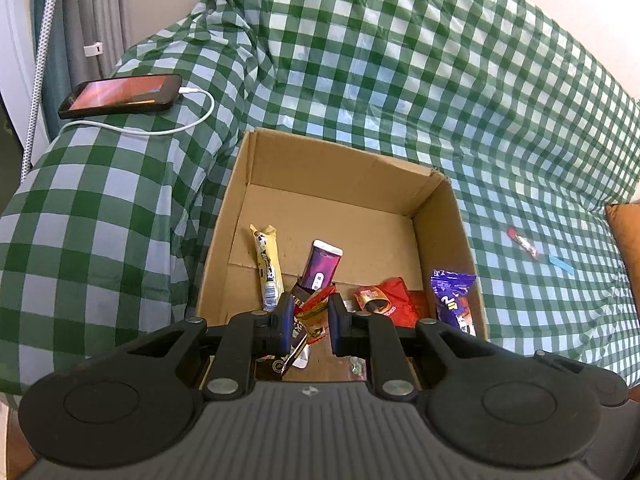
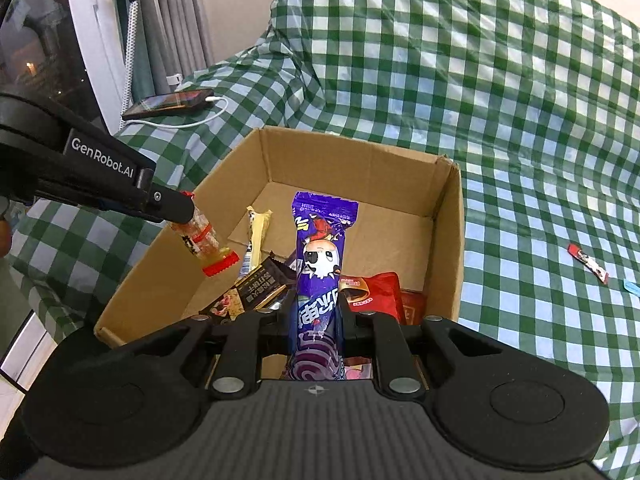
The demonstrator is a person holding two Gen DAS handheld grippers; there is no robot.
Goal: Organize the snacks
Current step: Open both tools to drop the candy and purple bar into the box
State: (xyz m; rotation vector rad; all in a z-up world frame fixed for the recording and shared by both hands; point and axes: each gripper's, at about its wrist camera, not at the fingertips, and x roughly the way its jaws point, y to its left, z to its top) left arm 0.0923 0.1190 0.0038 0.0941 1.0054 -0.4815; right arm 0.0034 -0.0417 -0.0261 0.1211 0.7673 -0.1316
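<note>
Clamped between the right gripper [image 2: 316, 312] at the bottom centre of the right wrist view is a long purple snack packet [image 2: 320, 264], its long axis running straight up the frame along the fingers, its crimped top end reaching over the open cardboard box [image 2: 452, 240]. So the packet already hangs above the box interior; by my reading, the coming move turns only on lowering it or letting go, since the box floor lies directly ahead of and below the gripper. At the left of the same view the left gripper [image 2: 188, 212] reaches in from the upper left over the box's left wall, pinching a clear wrapper with red ends [image 2: 206, 246] that dangles down toward lower right, above the snacks already inside. In the left wrist view, the left gripper [image 1: 310, 316] is narrowed on that same red-and-yellow wrapper [image 1: 316, 314], held above a yellow bar [image 1: 266, 264], a maroon packet [image 1: 322, 266] and a red pouch [image 1: 386, 300] on the box floor. Both held items look ready to drop. A small red-wrapped candy [image 2: 588, 262] and a blue strip [image 2: 632, 286] lie well apart from the box on the green checked cloth [image 2: 480, 100] at right, nearer the right gripper. A charging phone [image 1: 120, 96] rests at upper left.
</note>
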